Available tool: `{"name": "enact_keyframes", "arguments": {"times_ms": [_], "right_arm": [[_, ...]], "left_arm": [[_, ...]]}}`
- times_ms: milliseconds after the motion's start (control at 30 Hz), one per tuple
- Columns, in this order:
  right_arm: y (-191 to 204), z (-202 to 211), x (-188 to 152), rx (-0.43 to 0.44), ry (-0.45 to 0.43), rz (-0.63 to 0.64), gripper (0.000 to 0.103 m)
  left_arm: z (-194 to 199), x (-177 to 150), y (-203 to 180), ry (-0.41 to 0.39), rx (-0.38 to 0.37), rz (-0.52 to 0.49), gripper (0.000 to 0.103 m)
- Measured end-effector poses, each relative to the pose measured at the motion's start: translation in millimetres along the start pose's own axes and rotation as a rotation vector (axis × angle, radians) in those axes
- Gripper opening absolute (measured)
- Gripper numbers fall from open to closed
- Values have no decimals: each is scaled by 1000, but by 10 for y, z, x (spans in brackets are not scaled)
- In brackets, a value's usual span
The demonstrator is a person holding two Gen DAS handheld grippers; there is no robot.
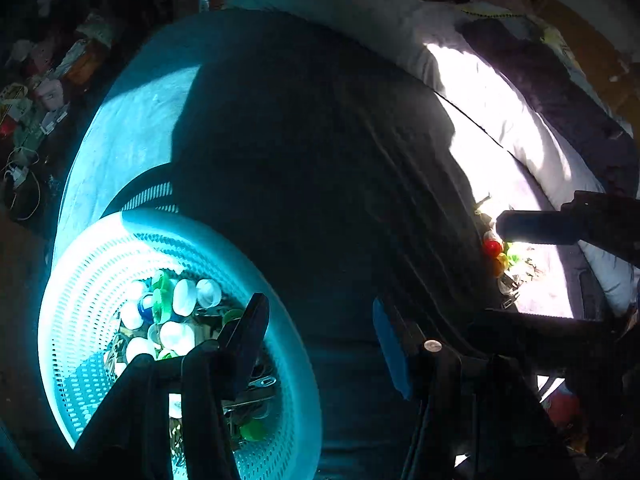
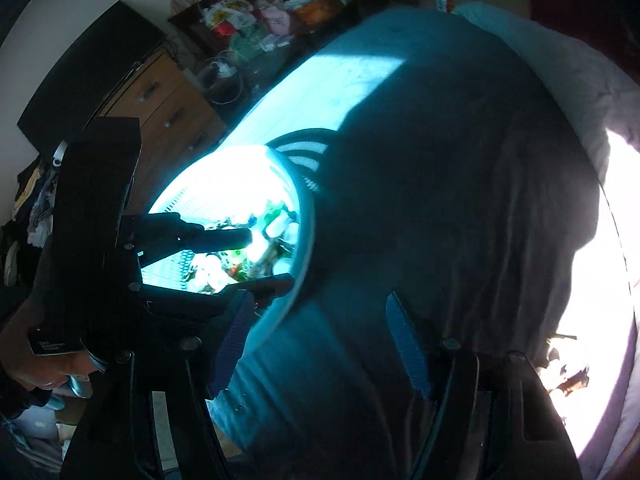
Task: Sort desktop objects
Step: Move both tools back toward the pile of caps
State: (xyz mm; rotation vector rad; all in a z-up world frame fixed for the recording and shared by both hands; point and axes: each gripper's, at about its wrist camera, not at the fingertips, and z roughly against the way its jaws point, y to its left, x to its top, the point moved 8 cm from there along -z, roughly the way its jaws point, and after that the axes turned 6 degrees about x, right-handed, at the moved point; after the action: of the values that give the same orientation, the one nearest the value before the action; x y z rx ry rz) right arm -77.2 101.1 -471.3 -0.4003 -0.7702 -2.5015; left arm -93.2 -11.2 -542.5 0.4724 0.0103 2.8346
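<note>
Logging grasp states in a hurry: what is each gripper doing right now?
Left gripper: open, empty, over the perforated basket.
Right gripper: open, empty, above the dark cloth.

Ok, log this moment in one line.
left gripper: open, over basket | right gripper: open, empty, over sheet | loose pile: on sheet

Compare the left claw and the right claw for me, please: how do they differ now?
The left claw hangs over the perforated basket of caps; the right claw is beside the loose pile on the cloth. The left claw sits in teal light, the right claw against white glare. Both are open and empty.
</note>
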Motion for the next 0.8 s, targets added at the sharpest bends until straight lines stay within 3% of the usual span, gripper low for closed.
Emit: {"name": "enact_keyframes", "arguments": {"times_ms": [200,400,600,800], "right_arm": [[-1444,551,-945,-125,-23,-283,72],[-2320,866,-1936,-120,-6,-510,72],[-2684,874,-2514,-89,12,-591,72],[-2864,882,-2519,-60,-30,-612,72]], "left_arm": [[-512,548,-1474,-73,-114,-303,56],[-1104,1000,-2349,-148,-190,-433,56],[-1597,1111,-2672,-123,-199,-502,56],[-1946,1019,-2877,-66,-186,-552,56]]}}
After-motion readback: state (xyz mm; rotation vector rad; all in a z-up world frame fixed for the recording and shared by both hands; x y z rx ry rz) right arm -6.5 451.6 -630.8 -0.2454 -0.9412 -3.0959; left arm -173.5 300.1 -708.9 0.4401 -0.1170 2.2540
